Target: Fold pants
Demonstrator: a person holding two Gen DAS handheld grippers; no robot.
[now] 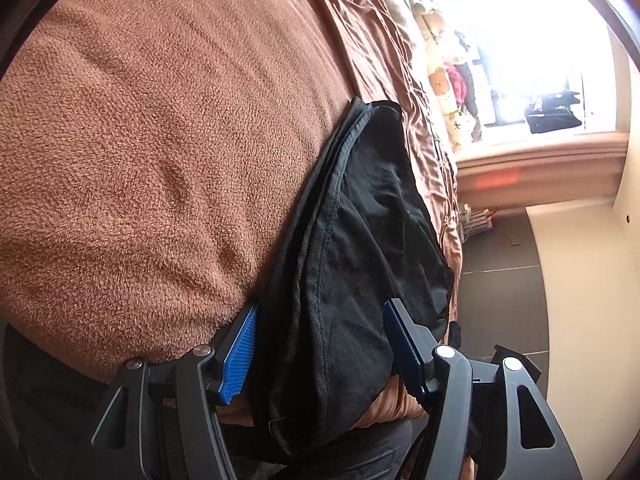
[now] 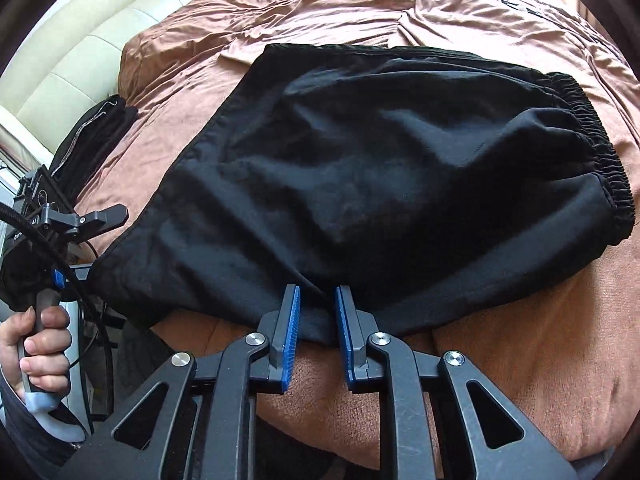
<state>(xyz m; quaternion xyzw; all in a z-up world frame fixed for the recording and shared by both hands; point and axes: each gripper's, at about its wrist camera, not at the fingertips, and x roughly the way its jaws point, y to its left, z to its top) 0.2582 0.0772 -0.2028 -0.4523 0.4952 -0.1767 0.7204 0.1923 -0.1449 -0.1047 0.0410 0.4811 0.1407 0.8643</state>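
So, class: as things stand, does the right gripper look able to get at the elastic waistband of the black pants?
Probably yes. The right gripper sits at the pants' near edge, and the waistband lies uncovered on the brown blanket with nothing between.

Black pants (image 2: 384, 160) lay folded on brown bed (image 2: 520, 340), waistband to the right. Right gripper (image 2: 317, 300) sat at near hem, pads apart w/ fabric between. Left gripper (image 2: 96, 216) at far left.
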